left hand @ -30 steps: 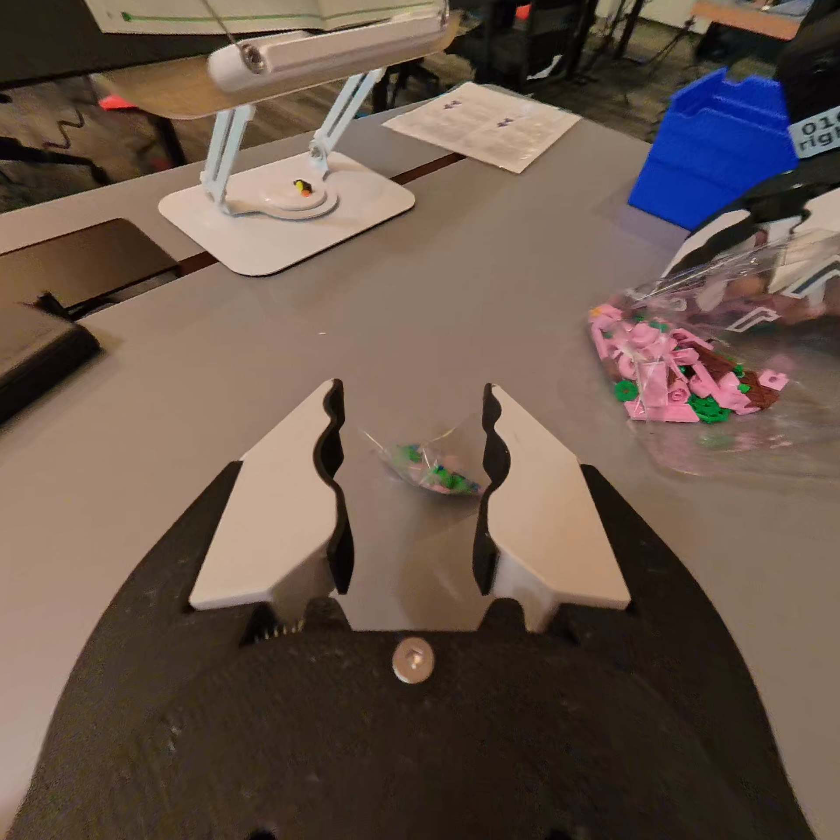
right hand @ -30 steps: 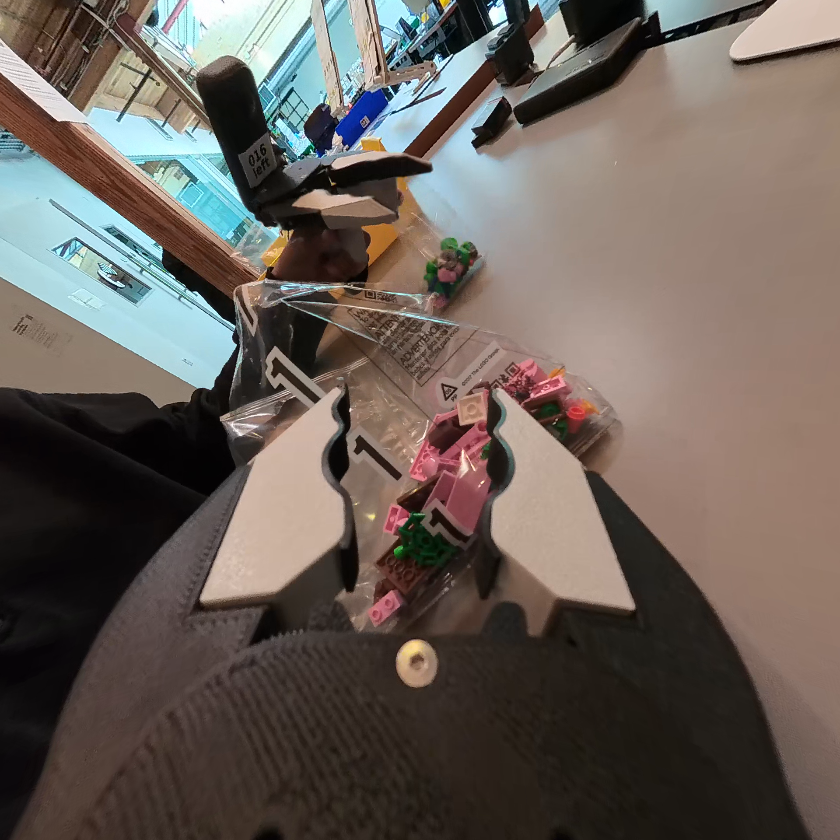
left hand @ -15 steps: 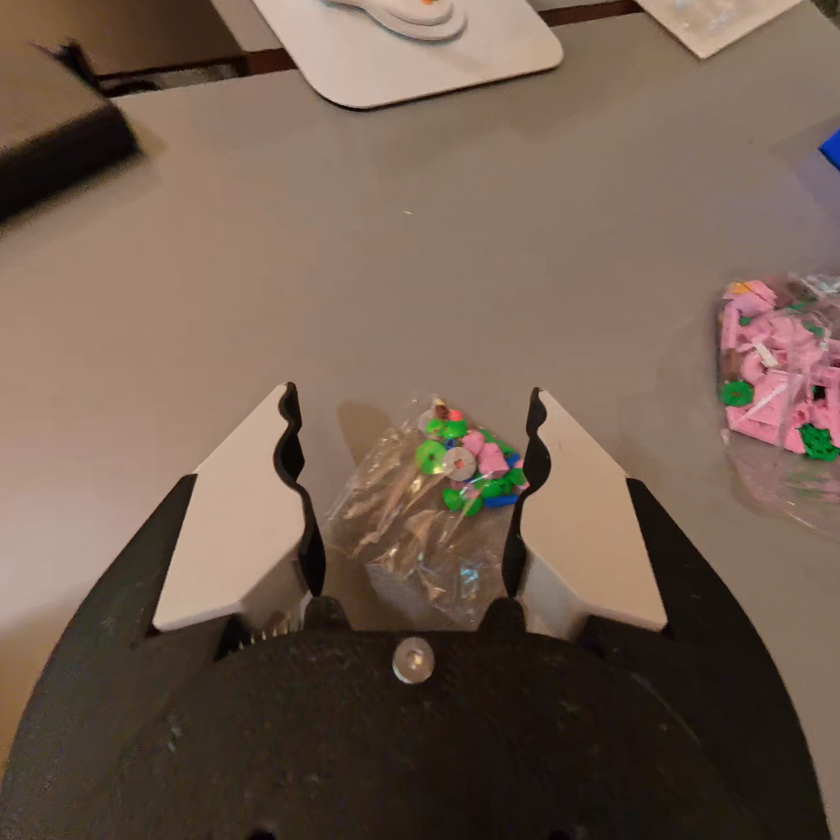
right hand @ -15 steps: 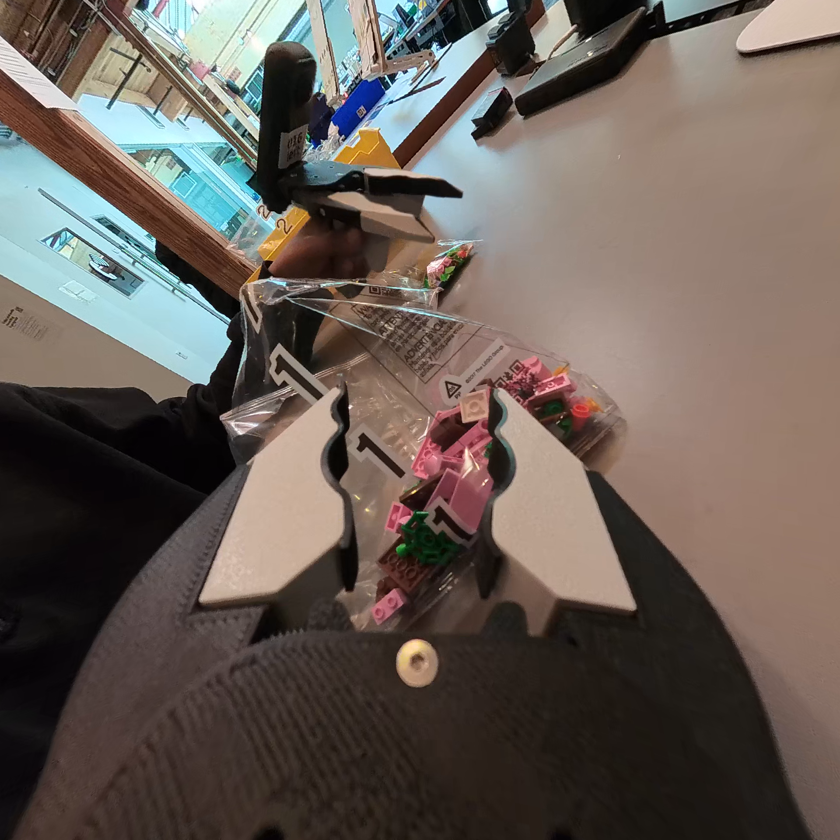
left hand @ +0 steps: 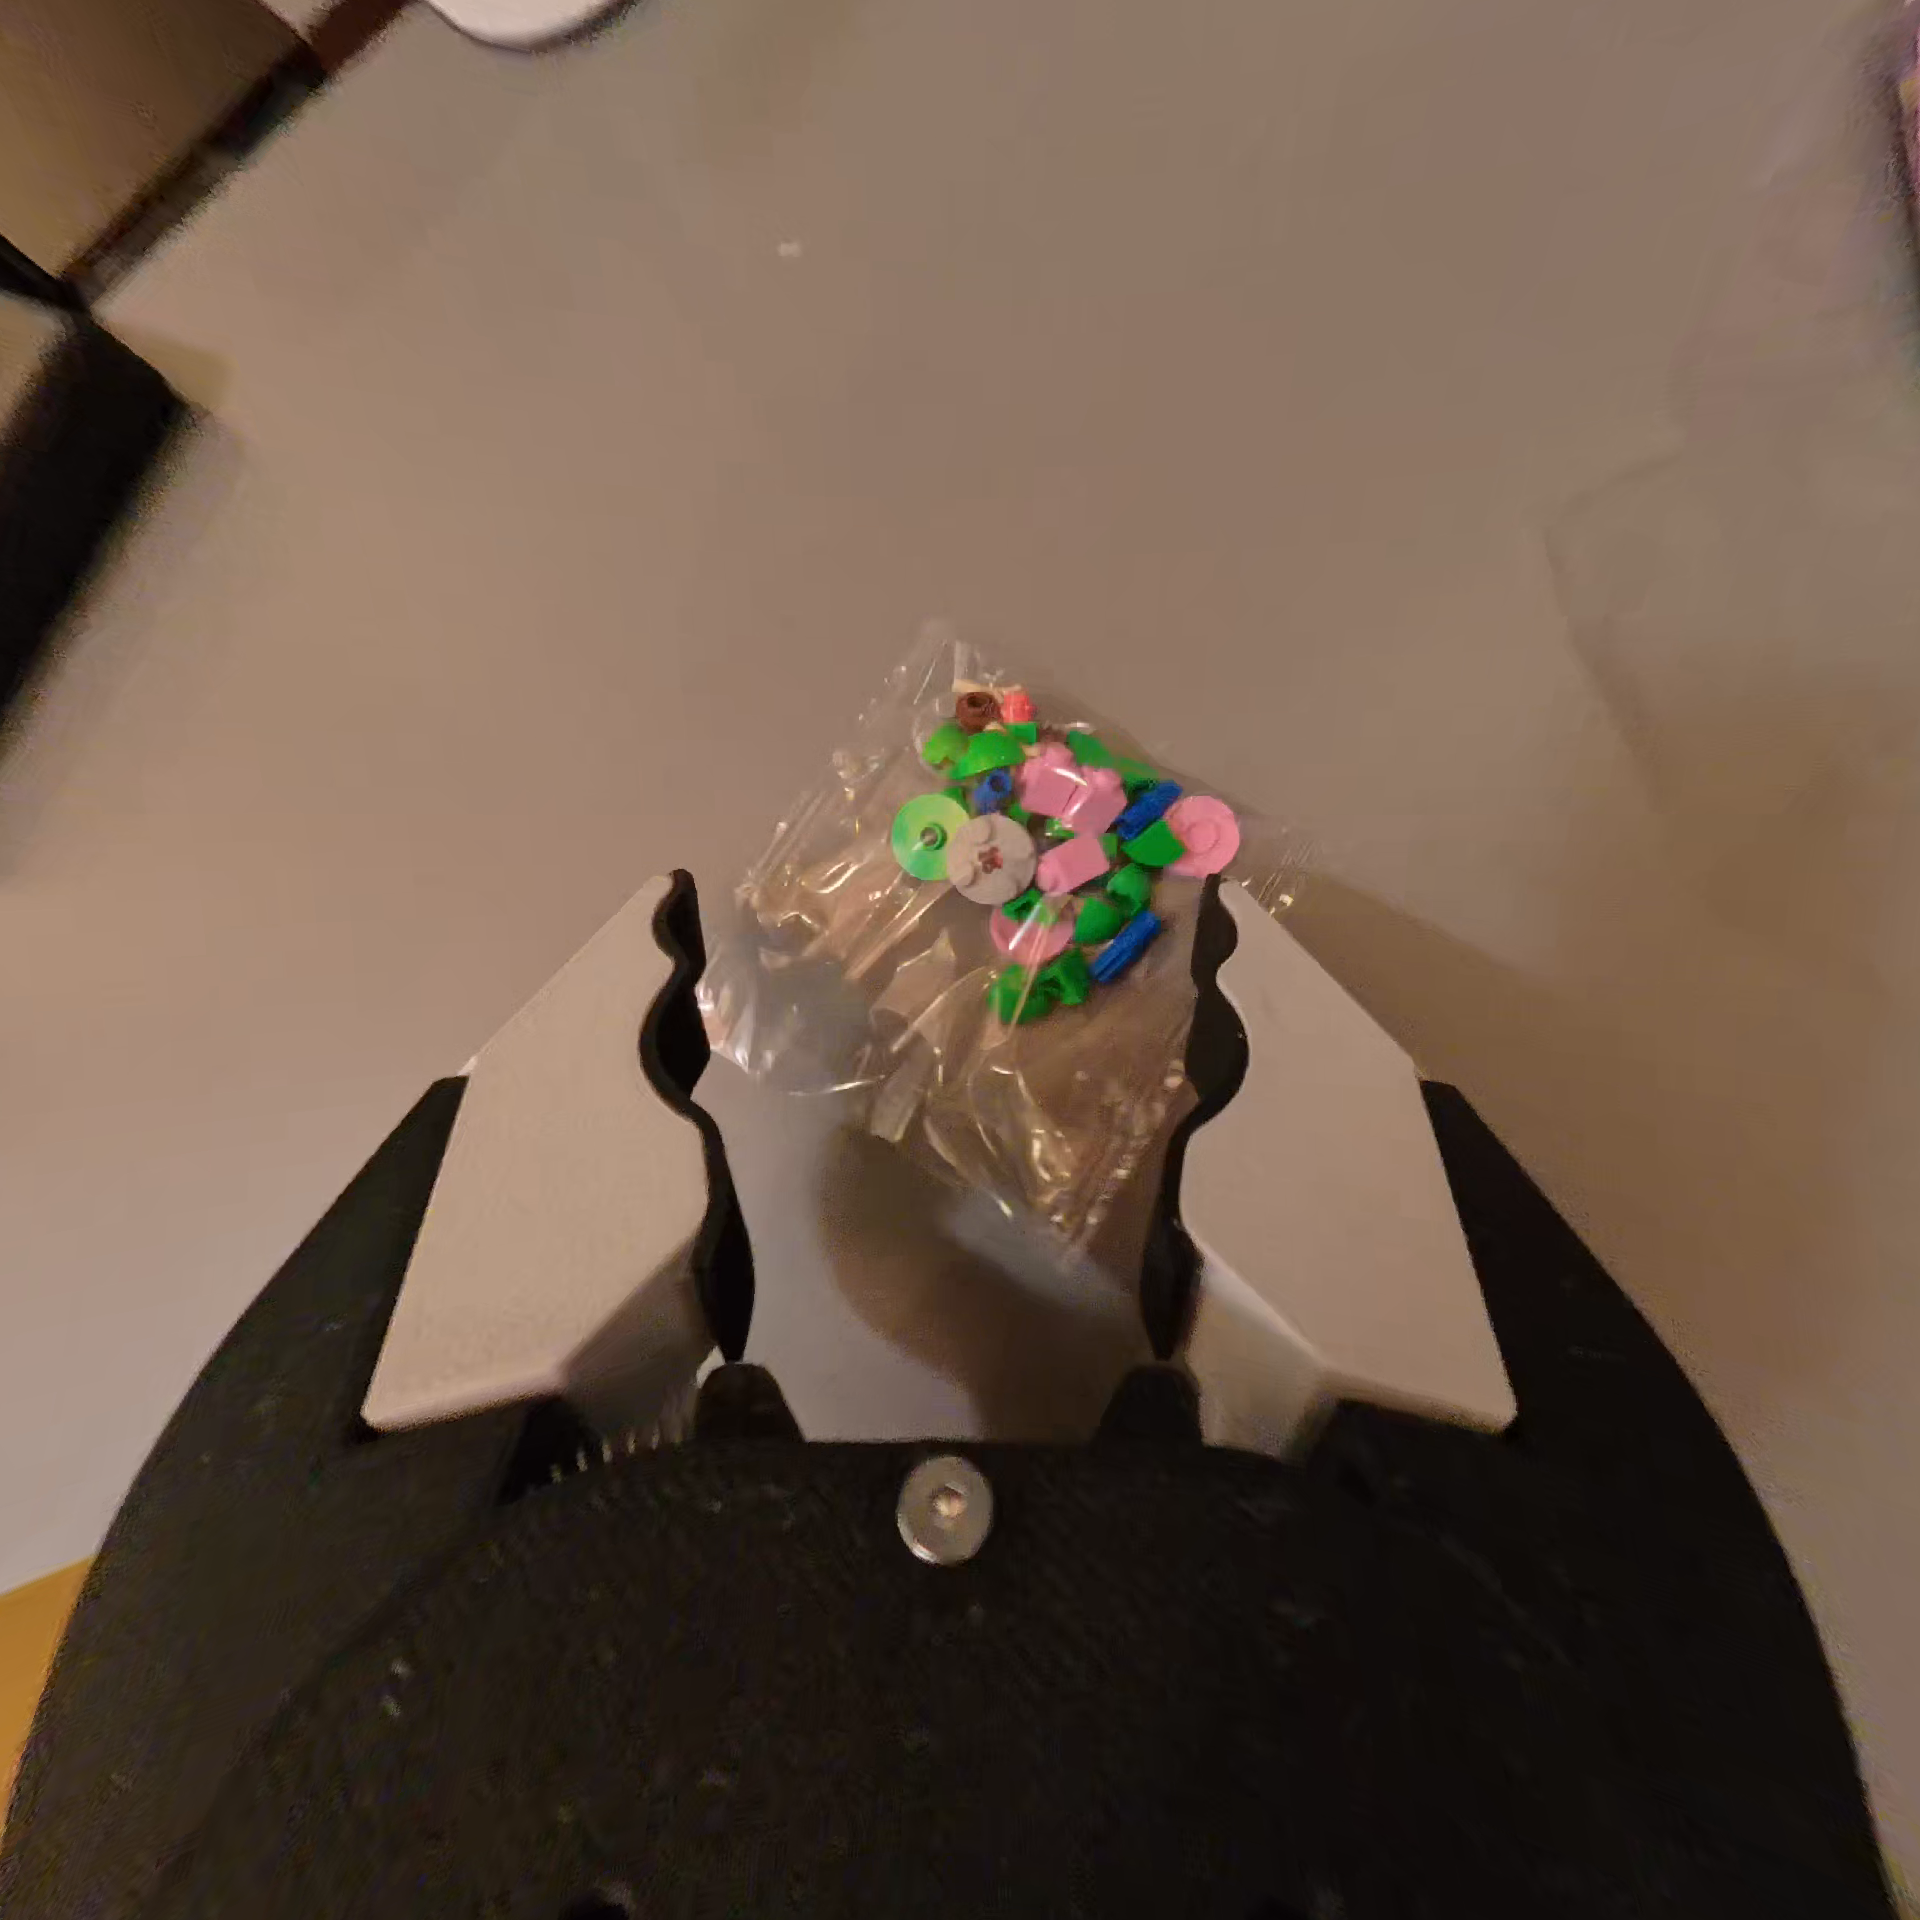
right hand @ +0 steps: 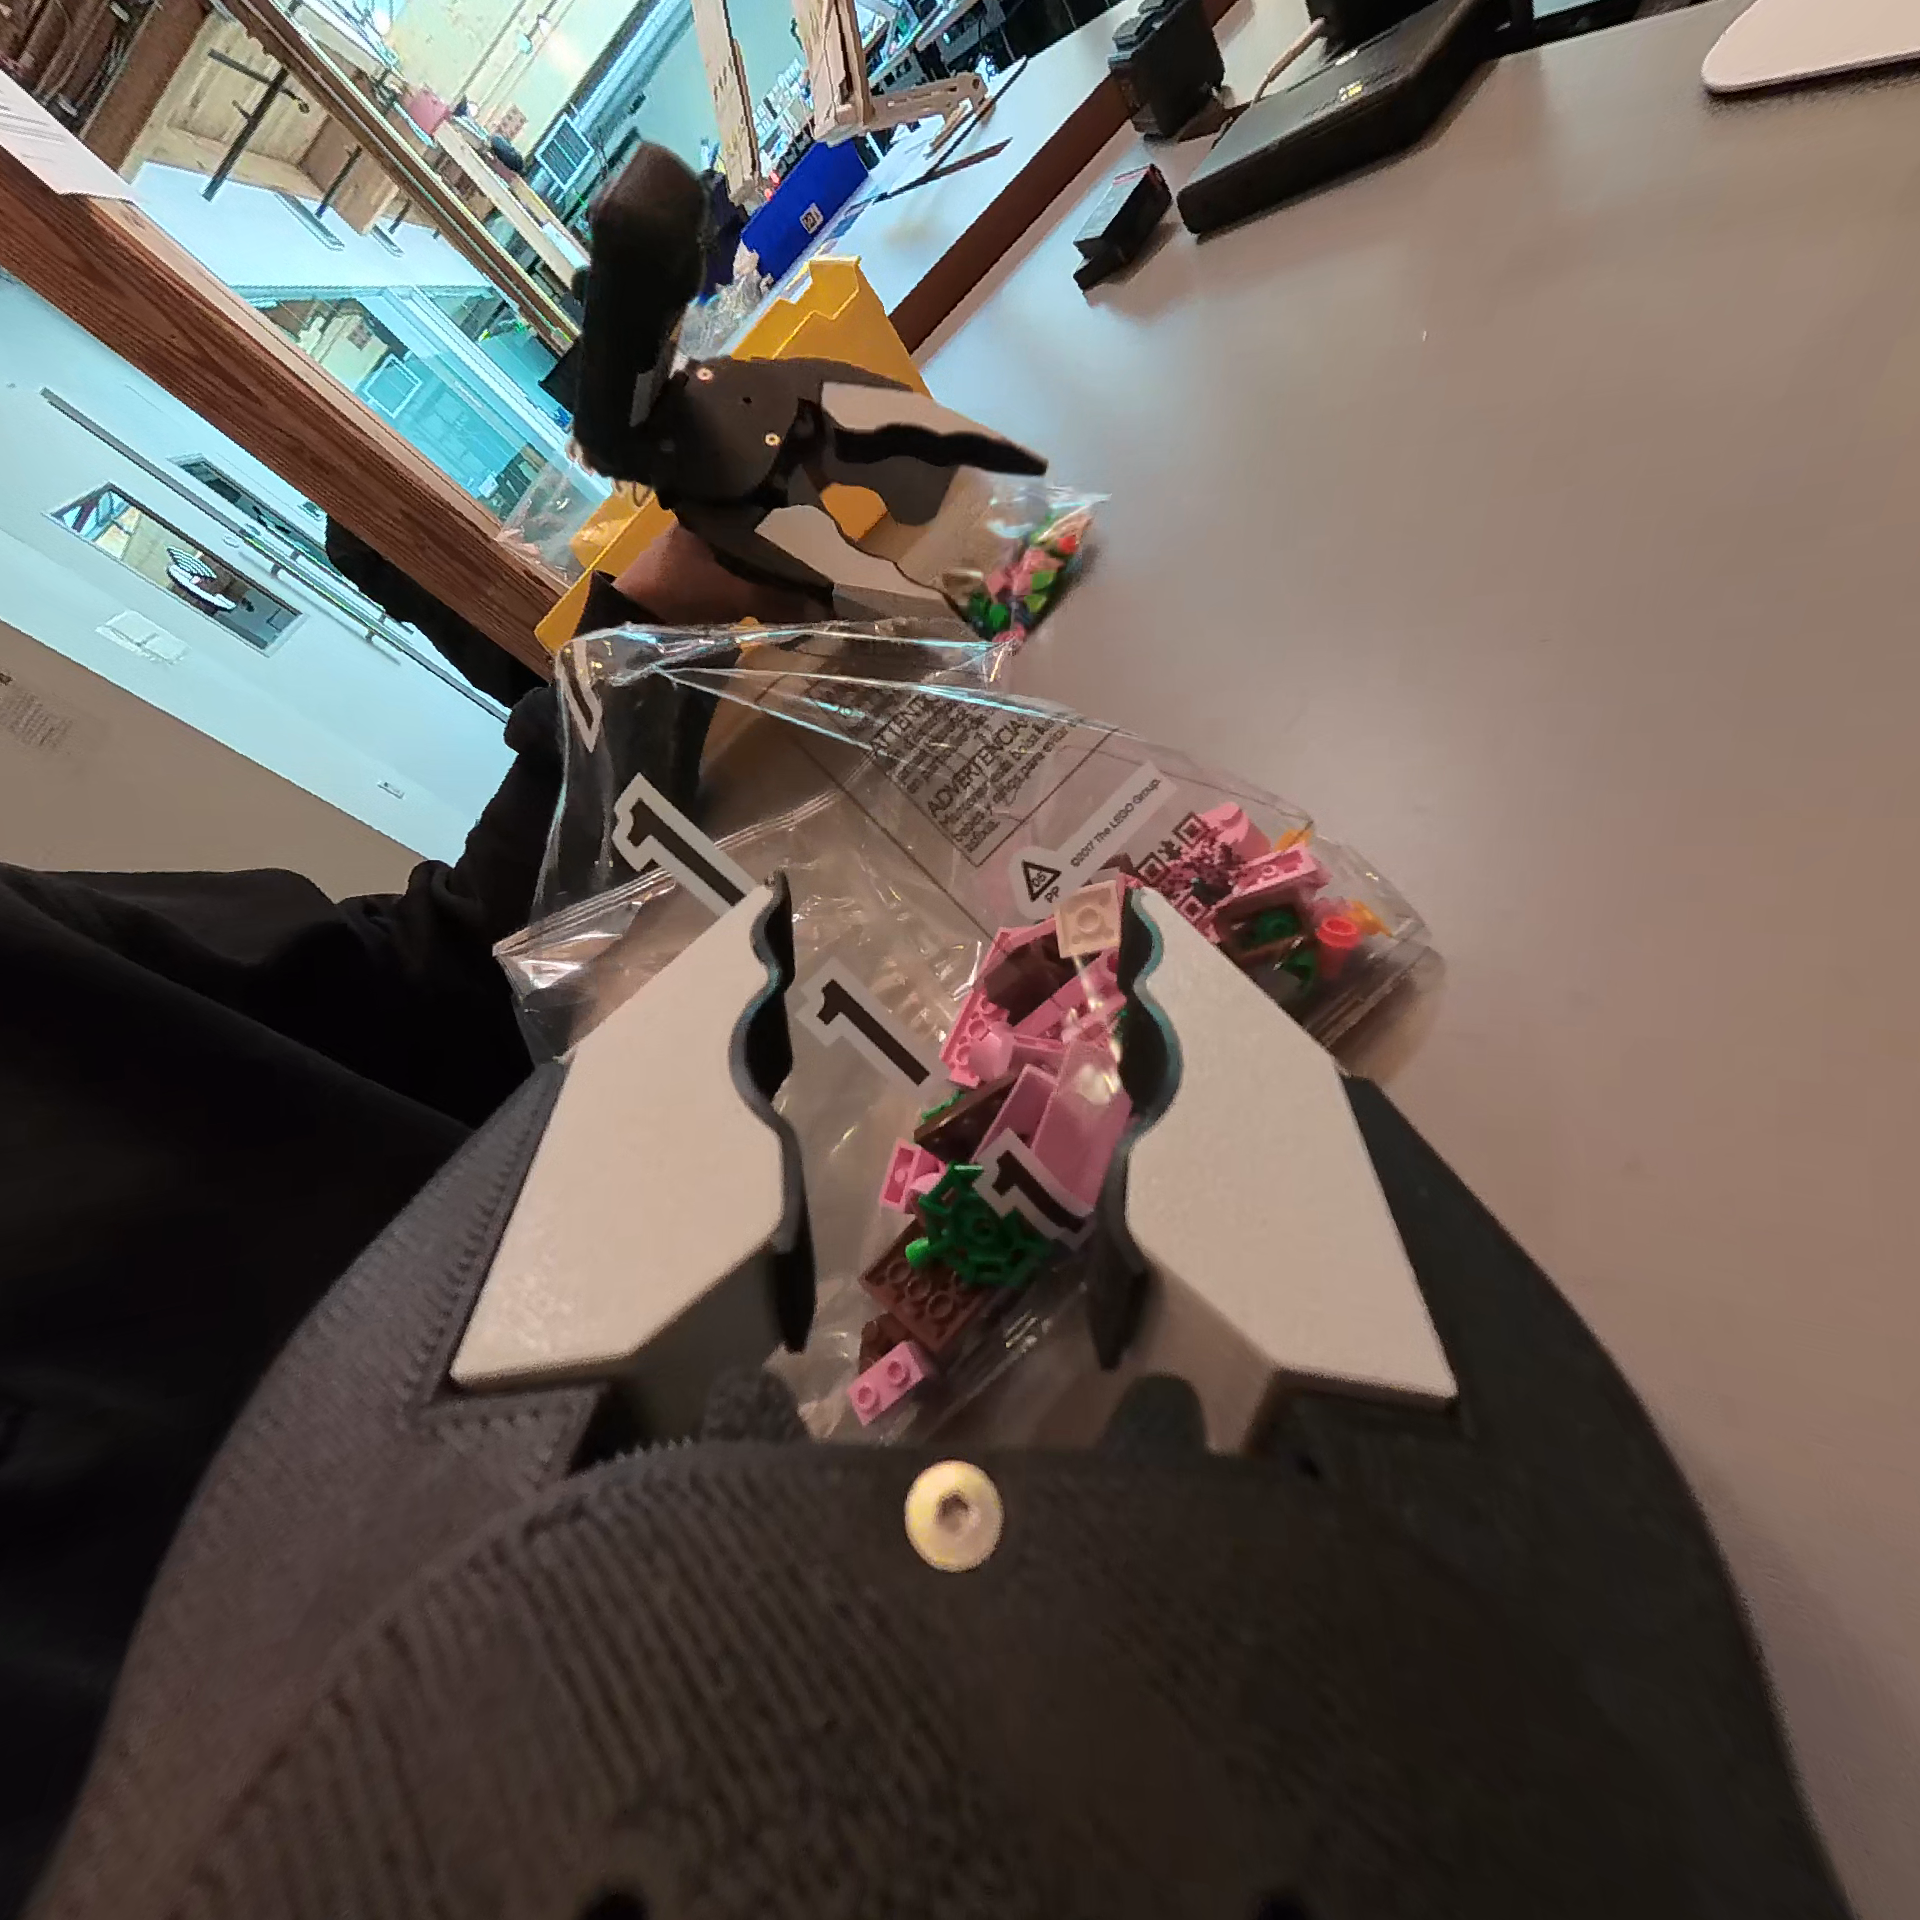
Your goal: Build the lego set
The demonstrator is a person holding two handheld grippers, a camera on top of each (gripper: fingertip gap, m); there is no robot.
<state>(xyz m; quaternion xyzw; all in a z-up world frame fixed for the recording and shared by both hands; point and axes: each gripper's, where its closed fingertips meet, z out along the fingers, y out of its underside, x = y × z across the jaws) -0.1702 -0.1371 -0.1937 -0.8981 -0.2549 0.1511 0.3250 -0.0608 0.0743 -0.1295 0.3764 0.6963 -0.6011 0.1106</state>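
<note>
Tongs on your left [left hand: 940,904] stand wide apart over a small bag [left hand: 997,914] of green, pink and blue pieces lying on the grey tabletop [left hand: 935,416]; the bag sits between the tips, its pieces toward 1 o'clock, and I cannot tell whether either tip touches it. Your right tongs [right hand: 956,914] are also spread, holding nothing, low over a big bag [right hand: 1039,1039] of pink and brown bricks. From there, the small bag [right hand: 1023,577] lies at 12 o'clock, a yellow bin [right hand: 831,322] behind it.
</note>
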